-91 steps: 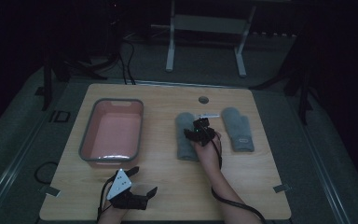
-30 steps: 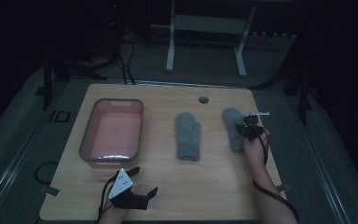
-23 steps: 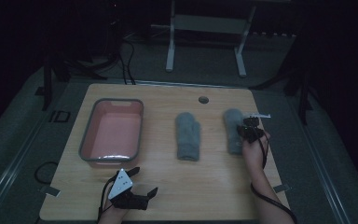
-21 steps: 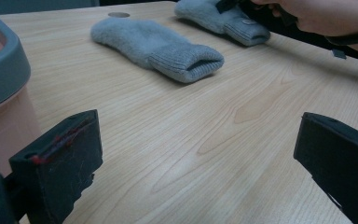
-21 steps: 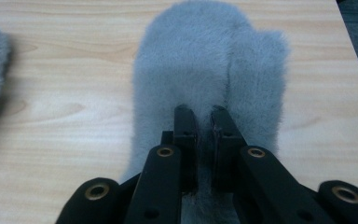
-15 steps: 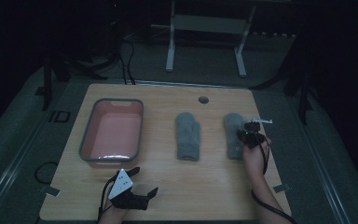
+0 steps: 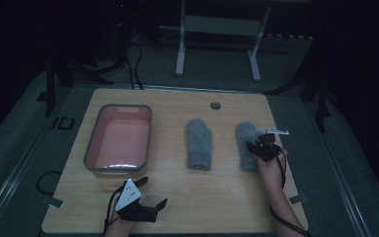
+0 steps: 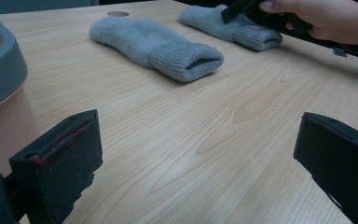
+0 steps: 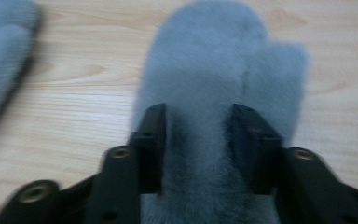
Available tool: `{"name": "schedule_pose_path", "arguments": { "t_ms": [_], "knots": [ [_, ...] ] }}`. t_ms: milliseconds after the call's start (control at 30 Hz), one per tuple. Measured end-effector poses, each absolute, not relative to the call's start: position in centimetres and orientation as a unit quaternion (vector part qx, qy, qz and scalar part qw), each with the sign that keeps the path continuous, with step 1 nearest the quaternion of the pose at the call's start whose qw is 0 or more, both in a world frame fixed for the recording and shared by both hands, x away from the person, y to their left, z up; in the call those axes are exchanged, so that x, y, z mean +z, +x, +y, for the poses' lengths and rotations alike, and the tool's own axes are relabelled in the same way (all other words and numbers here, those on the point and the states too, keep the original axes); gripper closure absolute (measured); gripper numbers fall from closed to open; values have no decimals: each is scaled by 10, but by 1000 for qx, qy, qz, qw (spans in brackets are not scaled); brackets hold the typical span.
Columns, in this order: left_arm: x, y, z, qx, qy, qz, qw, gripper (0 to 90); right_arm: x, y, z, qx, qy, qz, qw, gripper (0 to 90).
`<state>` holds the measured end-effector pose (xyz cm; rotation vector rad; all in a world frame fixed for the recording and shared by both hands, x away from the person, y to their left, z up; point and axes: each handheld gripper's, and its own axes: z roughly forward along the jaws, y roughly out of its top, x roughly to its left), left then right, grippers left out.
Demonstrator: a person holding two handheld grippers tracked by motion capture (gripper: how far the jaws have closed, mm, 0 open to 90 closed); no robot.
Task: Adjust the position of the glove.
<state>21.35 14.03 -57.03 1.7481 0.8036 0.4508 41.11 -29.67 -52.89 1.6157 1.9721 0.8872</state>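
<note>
2 black grippers (image 7: 139, 207) (image 7: 262, 147), brass-ringed screw holes, red-smeared jaw pad, grey 3-cornered plate (image 7: 128, 194), black cables.

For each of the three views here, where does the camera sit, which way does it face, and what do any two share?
High view: above the person's side, facing forward and down on the table; both forearms, left gripper, right gripper.
Left gripper view: low on the left gripper, looking past its wide-apart jaws at the middle mitten.
Right gripper view: on the right gripper, jaws pinching the right mitten.
Shared: all three show the right mitten.
</note>
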Motion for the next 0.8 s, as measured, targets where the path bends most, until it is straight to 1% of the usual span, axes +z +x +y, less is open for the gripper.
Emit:
{"name": "schedule_pose_path", "arguments": {
  "t_ms": [67,233,300,500,600,733,800],
  "knots": [
    [-570,213,140,190,739,339,550,15,-526,407,-299,330,563,724,222,485],
    [-570,213,140,190,741,337,549,14,-518,398,-305,342,529,741,234,478],
    [-570,213,140,190,741,338,549,15,-519,397,-307,345,526,743,228,460],
    [-570,213,140,191,741,338,548,15,-534,395,-307,336,525,751,218,465],
    [-570,213,140,191,741,338,548,15,-544,393,-305,331,526,751,225,538],
    [-570,213,140,191,741,338,548,14,-548,391,-305,344,549,729,220,715],
    [-570,213,140,192,741,338,547,15,-546,390,-305,349,560,720,217,787]
  ]
}}
